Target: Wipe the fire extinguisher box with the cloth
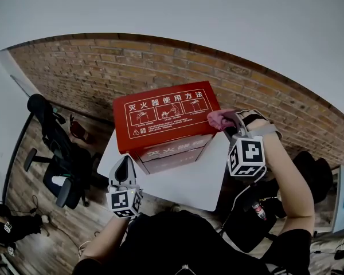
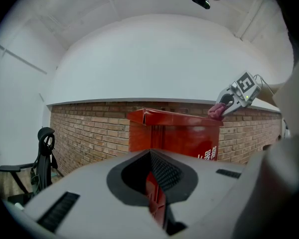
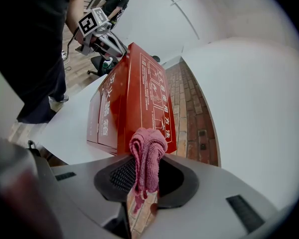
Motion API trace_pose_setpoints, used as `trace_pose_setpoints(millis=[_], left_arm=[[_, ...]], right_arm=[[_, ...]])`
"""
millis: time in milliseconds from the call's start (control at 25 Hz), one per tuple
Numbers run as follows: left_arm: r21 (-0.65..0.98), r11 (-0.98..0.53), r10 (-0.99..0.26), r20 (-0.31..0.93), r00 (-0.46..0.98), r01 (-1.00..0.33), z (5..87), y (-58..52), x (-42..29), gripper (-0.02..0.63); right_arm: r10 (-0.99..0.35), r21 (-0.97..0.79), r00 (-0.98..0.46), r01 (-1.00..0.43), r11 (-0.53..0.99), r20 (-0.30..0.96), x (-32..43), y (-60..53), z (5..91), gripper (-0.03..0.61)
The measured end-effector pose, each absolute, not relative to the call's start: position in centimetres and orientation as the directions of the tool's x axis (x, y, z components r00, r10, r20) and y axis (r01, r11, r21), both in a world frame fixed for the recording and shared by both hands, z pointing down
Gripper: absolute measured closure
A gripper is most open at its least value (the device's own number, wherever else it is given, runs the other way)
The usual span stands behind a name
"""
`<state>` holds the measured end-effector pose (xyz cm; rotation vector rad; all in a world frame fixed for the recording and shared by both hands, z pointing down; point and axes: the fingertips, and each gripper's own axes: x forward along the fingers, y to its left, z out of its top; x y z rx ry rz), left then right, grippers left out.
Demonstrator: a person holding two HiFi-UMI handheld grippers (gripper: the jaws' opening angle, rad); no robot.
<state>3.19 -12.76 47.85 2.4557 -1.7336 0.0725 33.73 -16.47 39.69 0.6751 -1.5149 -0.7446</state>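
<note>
The red metal fire extinguisher box [image 1: 166,119] took the far part of the white worktop [image 1: 189,183], with the brick wall [image 1: 97,67] rising behind it; the gap between could not be judged. Bare worktop lay open before the box and at its right. A black office chair [image 1: 58,156] crowded the floor at left

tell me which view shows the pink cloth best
The right gripper view: the pink cloth is large and centred, bunched between the right gripper's shut jaws, knit visible. The head view shows a small pink wad at the fire extinguisher box's right edge. The left gripper view shows a tiny distant blob.
</note>
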Motion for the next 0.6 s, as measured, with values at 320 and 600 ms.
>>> trace_pose_setpoints(millis=[320, 600], left_arm=[[0.076, -0.244, -0.961, 0.117, 0.252, -0.967, 47.9, -12.6, 2.6, 0.584], [0.064, -0.224, -0.966, 0.117, 0.23, -0.972, 47.8, -12.9, 2.0, 0.584]], right_arm=[[-0.787, 0.793, -0.093, 0.064, 0.606, 0.609, 33.8, -18.5, 39.7, 0.472], [-0.801, 0.806, -0.09, 0.08, 0.587, 0.592, 33.5, -20.3, 39.6, 0.472]])
